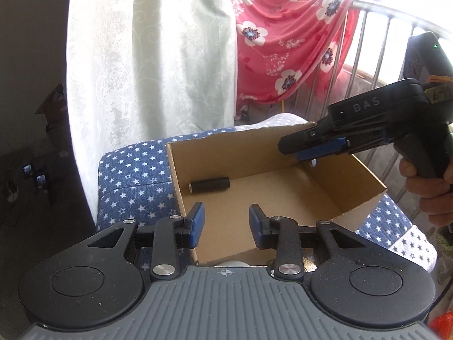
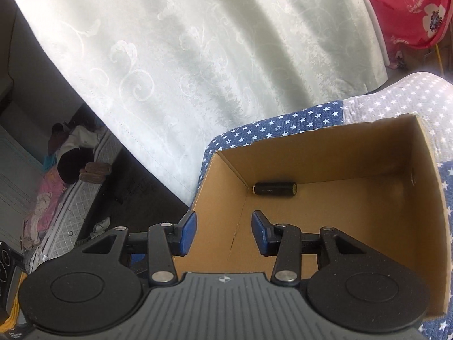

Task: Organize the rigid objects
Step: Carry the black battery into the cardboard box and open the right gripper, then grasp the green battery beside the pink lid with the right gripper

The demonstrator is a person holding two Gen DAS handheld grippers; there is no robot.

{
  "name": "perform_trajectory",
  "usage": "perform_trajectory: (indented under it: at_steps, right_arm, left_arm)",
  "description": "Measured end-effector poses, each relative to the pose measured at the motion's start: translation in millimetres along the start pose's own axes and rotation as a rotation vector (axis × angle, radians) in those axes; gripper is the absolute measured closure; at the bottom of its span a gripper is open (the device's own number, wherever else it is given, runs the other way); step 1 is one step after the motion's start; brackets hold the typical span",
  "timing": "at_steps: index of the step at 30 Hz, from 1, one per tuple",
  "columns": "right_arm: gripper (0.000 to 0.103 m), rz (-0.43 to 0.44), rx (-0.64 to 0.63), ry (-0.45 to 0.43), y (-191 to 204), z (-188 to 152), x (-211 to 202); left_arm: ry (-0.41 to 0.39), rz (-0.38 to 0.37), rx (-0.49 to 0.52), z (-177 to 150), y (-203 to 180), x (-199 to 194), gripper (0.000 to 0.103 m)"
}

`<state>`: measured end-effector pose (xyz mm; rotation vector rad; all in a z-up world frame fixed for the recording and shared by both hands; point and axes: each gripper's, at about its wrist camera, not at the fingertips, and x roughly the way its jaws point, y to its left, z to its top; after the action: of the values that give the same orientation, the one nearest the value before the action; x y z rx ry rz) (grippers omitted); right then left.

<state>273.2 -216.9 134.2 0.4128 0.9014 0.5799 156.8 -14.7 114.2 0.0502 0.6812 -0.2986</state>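
Note:
An open cardboard box (image 1: pixel 365 181) sits on a star-patterned blue and white cushion (image 1: pixel 133 175). A small black cylinder (image 1: pixel 209 184) lies on its side on the box floor by the left wall; it also shows in the right wrist view (image 2: pixel 274 189). My left gripper (image 1: pixel 226 223) is open and empty over the box's near edge. My right gripper (image 2: pixel 223 231) is open and empty above the box's left wall (image 2: pixel 223 198); in the left wrist view it (image 1: pixel 300 146) hovers over the box's far right corner.
A white patterned curtain (image 1: pixel 150 56) hangs behind the cushion. A red floral cloth (image 1: pixel 286 42) drapes over a metal railing (image 1: pixel 396 19) at the back right. The box (image 2: pixel 436 226) has tall walls. A bed with clutter (image 2: pixel 70 170) lies at the left.

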Motion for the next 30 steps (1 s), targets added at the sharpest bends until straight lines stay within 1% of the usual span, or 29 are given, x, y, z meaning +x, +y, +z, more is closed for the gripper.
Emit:
perform_trajectory:
  at_steps: [3, 5, 6, 8, 9, 11, 13, 16, 19, 21, 25, 27, 30]
  right_arm:
    - [0.058, 0.028, -0.007, -0.077, -1, -35, -44]
    - [0.058, 0.029, -0.005, -0.109, -6, -63, -61]
    - [0.058, 0.033, 0.008, -0.11, -9, -78, -65]
    - [0.058, 0.049, 0.052, -0.09, -18, -105, -65]
    - [0.058, 0.062, 0.089, -0.07, -25, -122, -62]
    - [0.058, 0.081, 0.16, -0.033, -37, -145, -52]
    - [0.058, 0.103, 0.244, 0.018, -52, -169, -35]
    - [0.058, 0.141, 0.376, 0.08, -72, -194, -13]
    - [0.058, 0.166, 0.437, 0.099, -79, -205, -3]
    - [0.058, 0.178, 0.453, 0.106, -78, -210, 1]
    - [0.058, 0.18, 0.461, 0.114, -77, -215, 5]
    - [0.058, 0.178, 0.468, 0.115, -78, -215, 5]
    - [0.058, 0.173, 0.477, 0.121, -78, -216, 5]
  left_arm:
    - [-0.023, -0.018, 0.022, -20, -2, -17, 0.067]
    - [-0.023, -0.035, 0.036, -37, -8, -24, 0.067]
    - [-0.018, -0.053, 0.052, -49, -13, -25, 0.067]
    - [-0.004, -0.081, 0.068, -66, -21, -24, 0.067]
    - [0.015, -0.105, 0.083, -79, -27, -21, 0.067]
    - [0.048, -0.127, 0.112, -96, -39, -13, 0.067]
    - [0.072, -0.129, 0.146, -111, -50, -6, 0.067]
    - [0.109, -0.12, 0.177, -130, -62, 2, 0.067]
    - [0.128, -0.116, 0.186, -138, -66, 7, 0.067]
    - [0.136, -0.102, 0.194, -142, -68, 10, 0.067]
    - [0.16, -0.119, 0.192, -146, -67, 14, 0.067]
    - [0.169, -0.124, 0.188, -147, -69, 17, 0.068]
    - [0.171, -0.141, 0.178, -147, -69, 14, 0.073]
